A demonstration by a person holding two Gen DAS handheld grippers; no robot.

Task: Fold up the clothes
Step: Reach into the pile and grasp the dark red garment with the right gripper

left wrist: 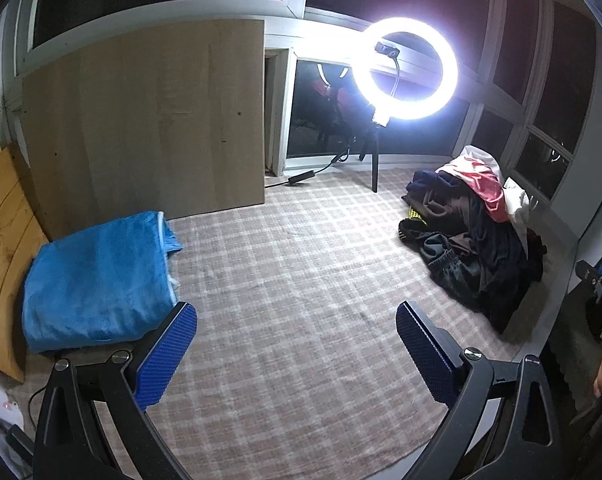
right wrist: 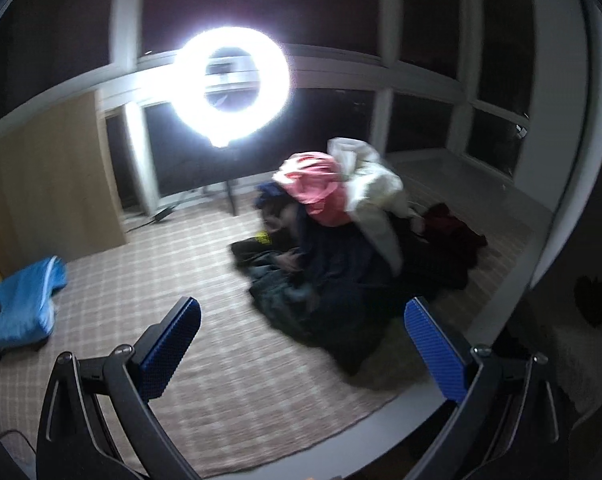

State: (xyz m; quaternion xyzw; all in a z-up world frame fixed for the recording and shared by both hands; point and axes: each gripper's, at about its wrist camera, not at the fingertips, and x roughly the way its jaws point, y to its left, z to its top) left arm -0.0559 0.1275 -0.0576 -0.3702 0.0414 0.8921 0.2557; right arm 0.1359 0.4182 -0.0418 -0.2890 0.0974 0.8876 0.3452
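A folded blue garment lies on the checked cloth at the left; it also shows in the right wrist view. A pile of unfolded clothes, mostly dark with a pink and a white piece on top, sits at the right; in the right wrist view the pile is straight ahead. My left gripper is open and empty above the bare cloth, just right of the blue garment. My right gripper is open and empty, held above the near edge of the pile.
A lit ring light on a tripod stands at the back, with its cable on the cloth. A wooden board leans at the back left. Dark windows surround the area. The view from the right wrist is blurred.
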